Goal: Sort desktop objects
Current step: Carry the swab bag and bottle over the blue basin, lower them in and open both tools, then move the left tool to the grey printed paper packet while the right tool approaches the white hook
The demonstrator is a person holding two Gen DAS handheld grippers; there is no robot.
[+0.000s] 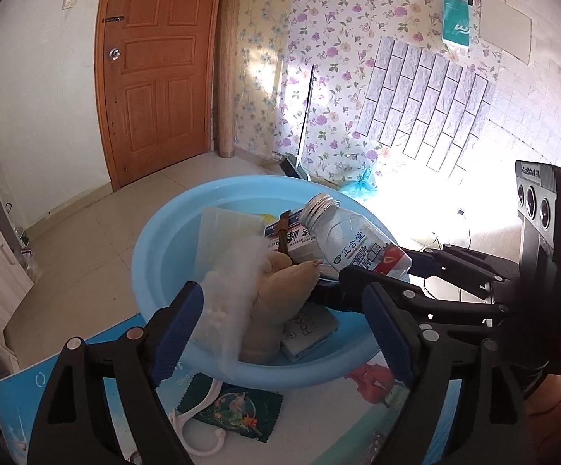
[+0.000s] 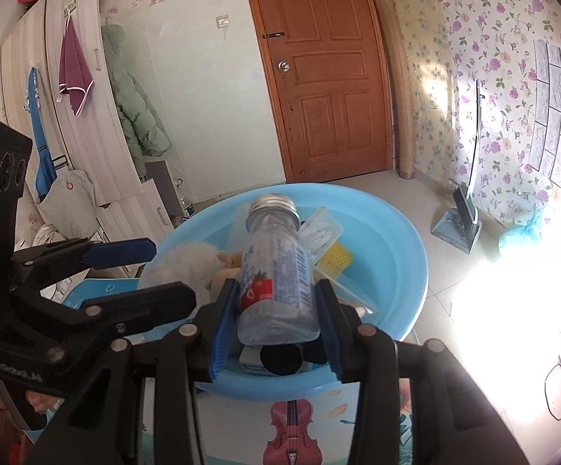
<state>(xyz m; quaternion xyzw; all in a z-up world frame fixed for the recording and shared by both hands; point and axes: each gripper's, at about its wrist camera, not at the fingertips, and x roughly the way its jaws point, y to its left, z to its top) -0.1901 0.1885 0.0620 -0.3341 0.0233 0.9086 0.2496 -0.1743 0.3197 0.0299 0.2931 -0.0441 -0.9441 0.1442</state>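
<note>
Clear plastic with a metal cap, the bottle (image 2: pixel 276 271) is pinched low on its body between the pads of the right tongs (image 2: pixel 276 333), tilted cap-forward over the blue basin (image 2: pixel 408 271). The left tongs (image 1: pixel 284 325) stand wide apart with nothing between the pads, just above the basin's near rim beside a cloth pouch (image 1: pixel 276 310) and a white bag (image 1: pixel 226 294). The smooth, rounded wall could slip or swivel in so low a grip, I judge, and the bottle would then drop onto the box (image 1: pixel 292 240) and 2 or more loose things piled below, knocking some over the rim. A careless swing of either tongs might also clip the other, since they sit close together above the tabletop (image 2: pixel 241 426).
</note>
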